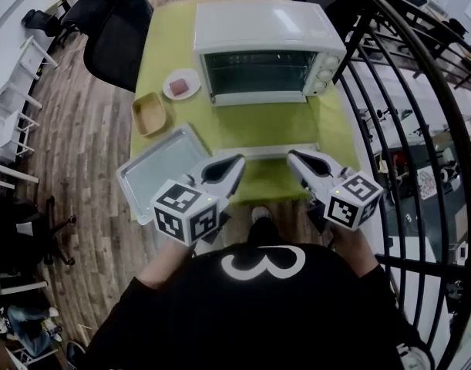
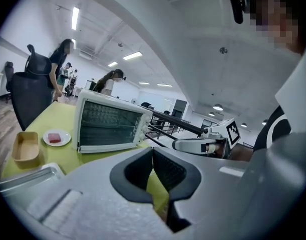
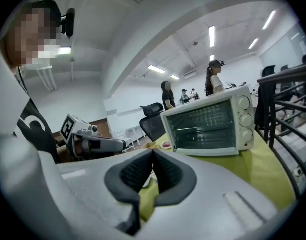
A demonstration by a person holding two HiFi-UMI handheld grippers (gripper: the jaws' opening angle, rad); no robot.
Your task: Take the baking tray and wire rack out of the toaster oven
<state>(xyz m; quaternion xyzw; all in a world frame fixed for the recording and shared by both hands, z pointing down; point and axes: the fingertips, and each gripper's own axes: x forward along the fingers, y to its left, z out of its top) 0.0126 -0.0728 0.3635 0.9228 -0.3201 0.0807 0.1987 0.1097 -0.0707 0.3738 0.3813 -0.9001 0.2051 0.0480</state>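
The white toaster oven (image 1: pixel 262 48) stands at the far middle of the green table, and its glass door is closed. A silver baking tray (image 1: pixel 162 164) lies on the table's near left corner. What looks like the wire rack (image 1: pixel 270 151) is a thin pale strip lying flat in front of the oven. My left gripper (image 1: pixel 235 163) hovers just right of the tray, shut and empty. Over the table's near right edge my right gripper (image 1: pixel 294 159) is also shut and empty. The oven (image 2: pixel 110 126) and the tray's corner (image 2: pixel 27 176) show in the left gripper view. The right gripper view also shows the oven (image 3: pixel 208 126).
A tan dish (image 1: pixel 149 112) and a white plate with a pink piece (image 1: pixel 181 84) sit left of the oven. Black office chairs (image 1: pixel 116 29) stand at the table's far left. A black metal railing (image 1: pixel 405 129) runs along the right. Several people stand in the background.
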